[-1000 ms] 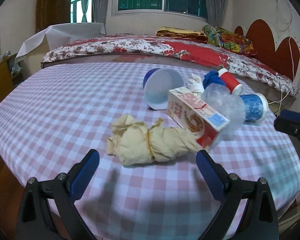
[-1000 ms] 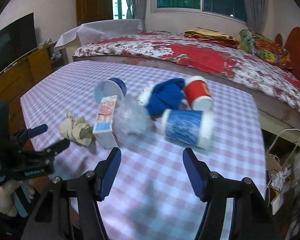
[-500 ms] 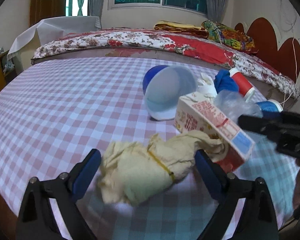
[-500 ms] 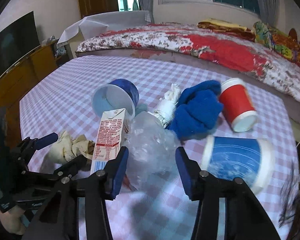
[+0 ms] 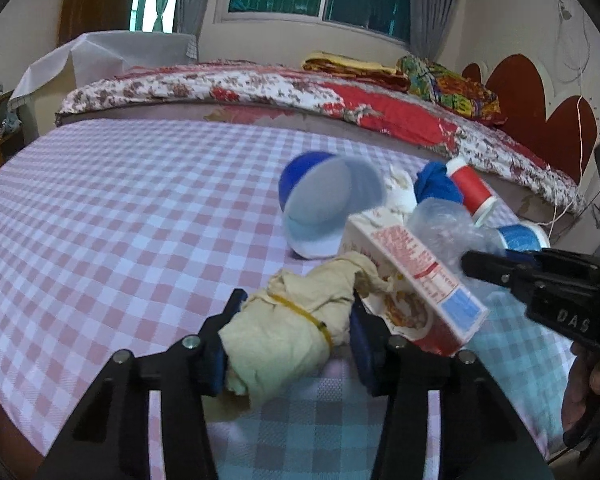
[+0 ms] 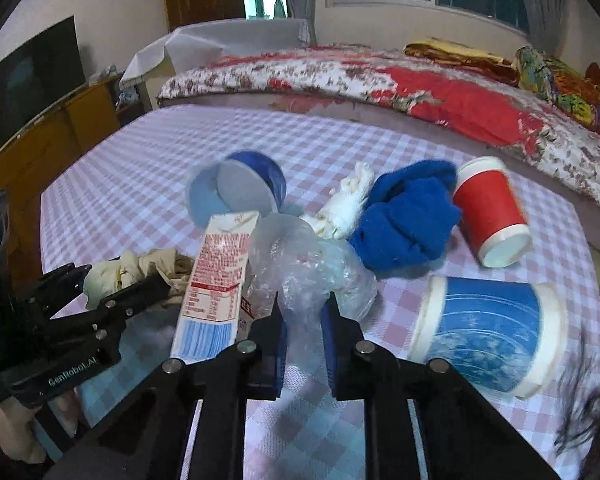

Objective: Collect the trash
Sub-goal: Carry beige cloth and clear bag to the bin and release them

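Trash, near edge of checked table (image 5: pixel 100 208): we pinch the yellow rag bundle (image 5: pixel 284 332) in left gripper (image 5: pixel 290 344), the clear plastic bag (image 6: pixel 304 276) in right gripper (image 6: pixel 302 340); lift-out comes next.

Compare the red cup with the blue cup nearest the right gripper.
The red cup is plain red and looks slimmer; the blue cup is patterned and looks wider. The red cup lies beside the blue cloth; the blue cup lies apart. Both lie tipped over on the checked tablecloth.

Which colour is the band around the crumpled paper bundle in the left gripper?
Yellow. The band circles the cream paper bundle; the left wrist view shows it best.
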{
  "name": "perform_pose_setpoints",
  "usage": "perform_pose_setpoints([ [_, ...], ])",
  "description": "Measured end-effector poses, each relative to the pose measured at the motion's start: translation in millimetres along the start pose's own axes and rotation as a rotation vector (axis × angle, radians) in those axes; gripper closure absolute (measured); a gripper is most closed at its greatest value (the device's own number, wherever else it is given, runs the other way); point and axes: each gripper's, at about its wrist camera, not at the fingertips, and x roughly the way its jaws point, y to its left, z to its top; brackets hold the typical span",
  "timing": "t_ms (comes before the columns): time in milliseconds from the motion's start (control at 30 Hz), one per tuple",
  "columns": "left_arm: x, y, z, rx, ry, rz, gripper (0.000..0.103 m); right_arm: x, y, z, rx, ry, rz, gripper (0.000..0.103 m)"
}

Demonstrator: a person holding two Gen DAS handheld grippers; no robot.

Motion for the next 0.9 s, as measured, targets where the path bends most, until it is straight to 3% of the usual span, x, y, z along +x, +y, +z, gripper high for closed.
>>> perform_pose_setpoints([
  [400,-42.0,-28.2,14.3,0.018,-0.079,-0.022,0.053,-90.7,-15.8,-2.0,0.019,-0.149,-0.048,0.086],
  [600,-52.1,-69.0,13.9,0.061,-0.090,-0.081,0.053,-142.3,-41.5,-17.0,0.030,-0.208,-0.123,0.086],
  [900,-58.8,-144.1,3.4,0.149,-0.078,-0.176,0.053,-204.3,-99.3,-64.7,0.111,-0.226,-0.237,0.086],
])
